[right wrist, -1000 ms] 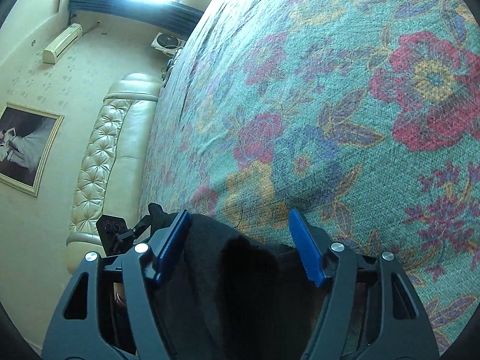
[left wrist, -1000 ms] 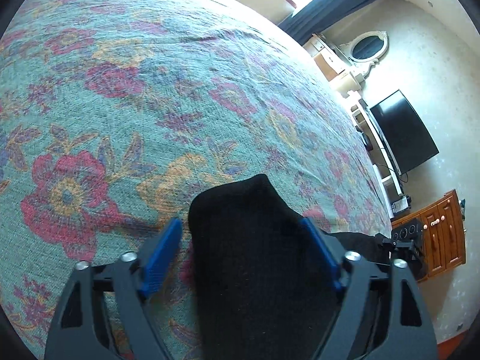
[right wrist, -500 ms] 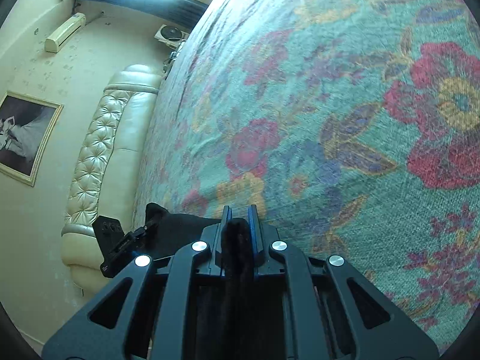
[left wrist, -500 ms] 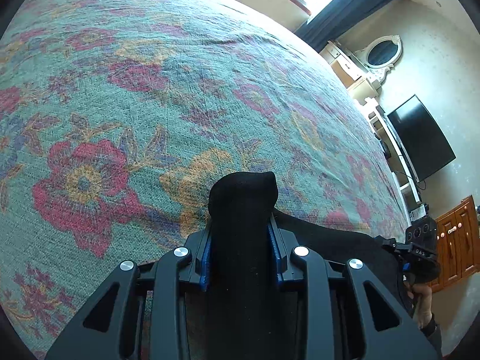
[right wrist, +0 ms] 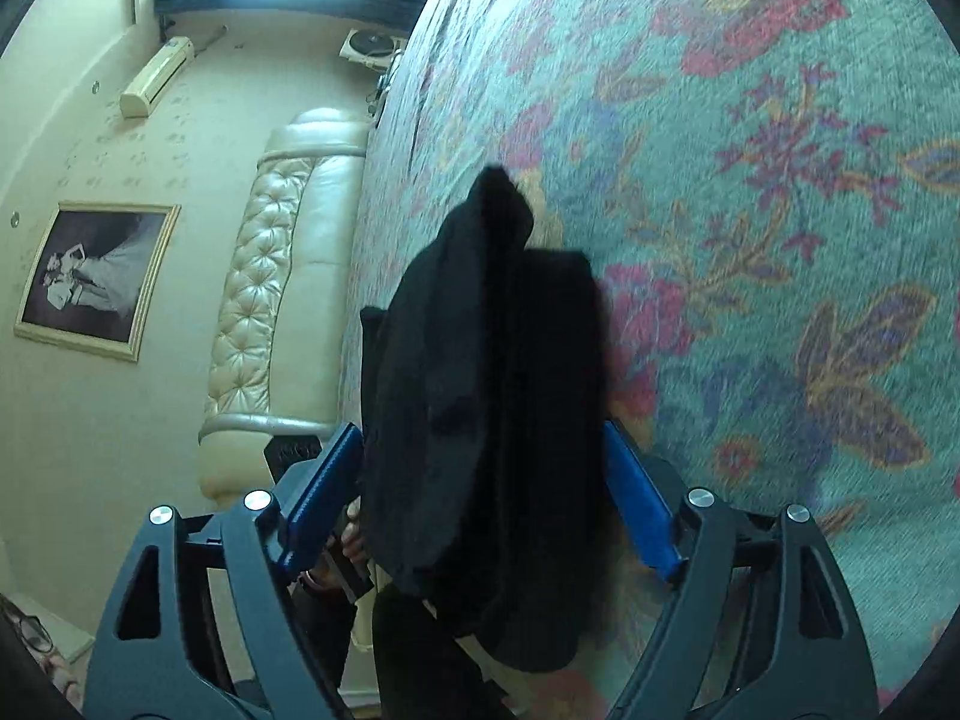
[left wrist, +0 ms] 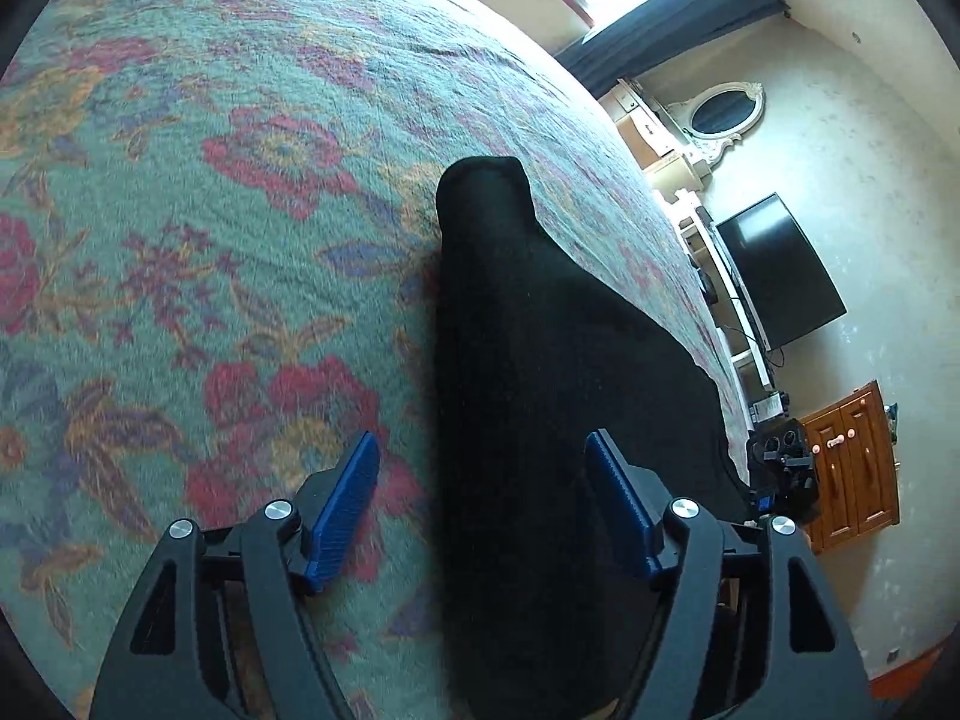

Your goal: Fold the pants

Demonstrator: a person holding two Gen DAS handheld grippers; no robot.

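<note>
The black pants [left wrist: 540, 360] lie in a long bunched fold on the floral bedspread [left wrist: 210, 240]. They run forward from between the fingers of my left gripper [left wrist: 483, 501]. Its jaws are opening, and the left pad stands clear of the cloth. In the right wrist view the pants [right wrist: 480, 390] form a thick heap between the blue pads of my right gripper [right wrist: 480, 495]. Those jaws are opening too, and the cloth rests loose between them. The right gripper [left wrist: 780, 468] also shows at the far end of the pants.
The bedspread [right wrist: 780, 180] fills most of both views. A cream tufted headboard [right wrist: 258, 312] and a framed picture [right wrist: 96, 276] stand beyond the bed. A television [left wrist: 774, 270], a wooden cabinet [left wrist: 852, 468] and an oval mirror [left wrist: 720, 114] line the wall.
Half a second ago both grippers were shut on the pants. Both have since moved along the bed and opened, and the pants now lie further out on the bedspread.
</note>
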